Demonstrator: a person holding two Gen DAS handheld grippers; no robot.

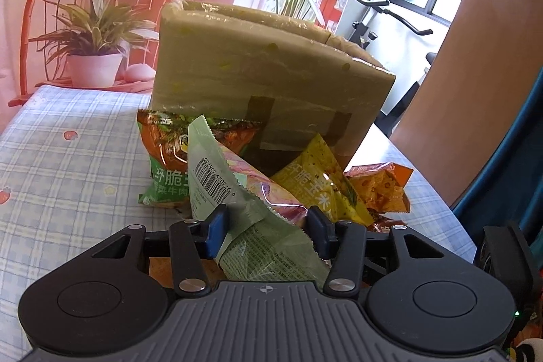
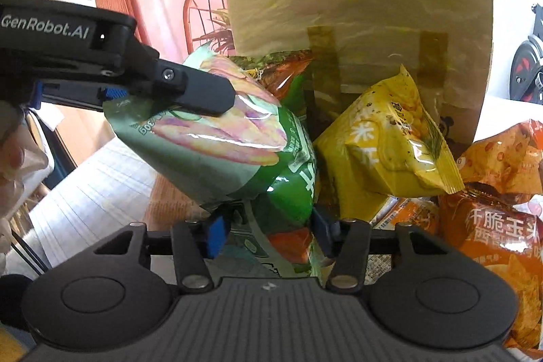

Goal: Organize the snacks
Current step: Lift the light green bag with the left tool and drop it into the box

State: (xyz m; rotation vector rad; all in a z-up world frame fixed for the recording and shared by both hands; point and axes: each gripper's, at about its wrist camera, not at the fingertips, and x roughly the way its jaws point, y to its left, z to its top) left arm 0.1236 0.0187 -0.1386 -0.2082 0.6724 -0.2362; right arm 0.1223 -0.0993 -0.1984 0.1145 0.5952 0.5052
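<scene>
My left gripper [image 1: 268, 226] is shut on a pale green snack bag [image 1: 237, 192] and holds it up in front of a tall cardboard box [image 1: 271, 70]. The same bag [image 2: 210, 138] and the left gripper [image 2: 190, 90] show in the right wrist view. My right gripper [image 2: 268, 233] is closed around a dark green snack bag [image 2: 288, 192] just below the pale one. A yellow bag [image 2: 387, 138] leans on the box [image 2: 359, 9]. Orange bags [image 2: 495, 226] lie at right. In the left wrist view the yellow bag [image 1: 319, 178] and an orange bag [image 1: 380, 189] lie by the box.
A green and orange bag [image 1: 166, 151] stands against the box on the checked tablecloth [image 1: 68, 158]. A backdrop with a chair and plants hangs behind. An exercise bike [image 1: 383, 5] stands at the far right. The table's right edge [image 1: 424, 172] is close.
</scene>
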